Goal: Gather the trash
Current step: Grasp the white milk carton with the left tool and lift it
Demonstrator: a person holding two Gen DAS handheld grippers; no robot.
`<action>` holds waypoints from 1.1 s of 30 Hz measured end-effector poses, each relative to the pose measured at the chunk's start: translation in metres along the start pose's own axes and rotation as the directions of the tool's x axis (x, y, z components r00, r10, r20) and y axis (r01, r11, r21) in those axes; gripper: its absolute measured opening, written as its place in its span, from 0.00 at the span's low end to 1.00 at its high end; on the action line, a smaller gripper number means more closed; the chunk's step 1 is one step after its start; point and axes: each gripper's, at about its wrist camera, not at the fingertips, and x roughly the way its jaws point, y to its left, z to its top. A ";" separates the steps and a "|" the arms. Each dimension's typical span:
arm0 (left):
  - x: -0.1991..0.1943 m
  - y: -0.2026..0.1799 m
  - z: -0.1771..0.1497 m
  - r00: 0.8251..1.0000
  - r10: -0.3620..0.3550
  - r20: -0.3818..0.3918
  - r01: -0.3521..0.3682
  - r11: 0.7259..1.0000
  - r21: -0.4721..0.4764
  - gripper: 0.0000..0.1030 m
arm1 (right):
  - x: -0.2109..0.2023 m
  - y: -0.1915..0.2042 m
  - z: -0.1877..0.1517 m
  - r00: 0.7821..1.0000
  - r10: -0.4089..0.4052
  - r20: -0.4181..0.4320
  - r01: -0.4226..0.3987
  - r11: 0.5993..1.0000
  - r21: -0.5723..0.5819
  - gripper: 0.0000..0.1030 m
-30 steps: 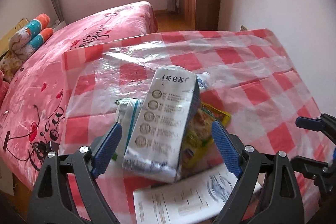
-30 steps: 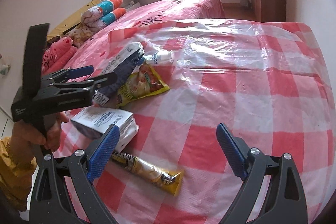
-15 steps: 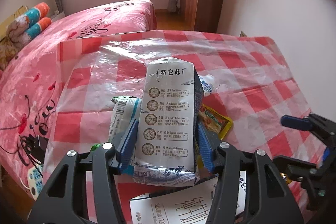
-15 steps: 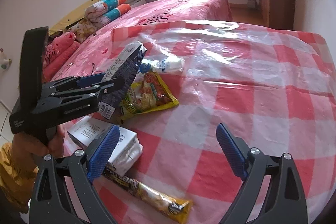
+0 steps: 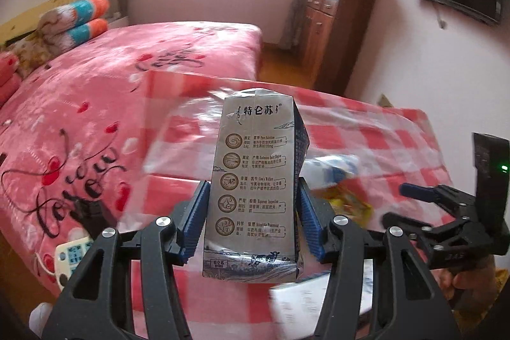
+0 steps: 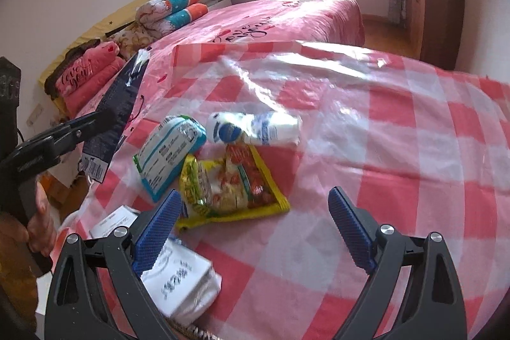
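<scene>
My left gripper (image 5: 251, 222) is shut on a grey and dark blue milk carton (image 5: 258, 180) and holds it upright, lifted off the table. The carton also shows at the left of the right wrist view (image 6: 118, 113). My right gripper (image 6: 255, 228) is open and empty above the red checked tablecloth (image 6: 398, 168). Ahead of it lie a yellow snack packet (image 6: 229, 184), a blue and white pouch (image 6: 169, 148), a small white bottle (image 6: 255, 129) and a white box (image 6: 181, 282) under its left finger.
A bed with a pink cover (image 5: 111, 91) stands past the table's far edge. A wooden cabinet (image 5: 334, 34) stands against the back wall. A remote (image 5: 68, 257) lies on the bed's near edge.
My left gripper closed on the milk carton and lifted it up and away from the pile. My right gripper moved forward toward the snack packet and stayed open.
</scene>
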 end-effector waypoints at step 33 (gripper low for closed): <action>0.079 0.015 -0.019 0.980 -0.101 -0.172 0.111 0.993 0.051 0.39 | 0.072 0.029 0.038 0.992 -0.129 -0.017 0.108 0.893 -0.438 0.61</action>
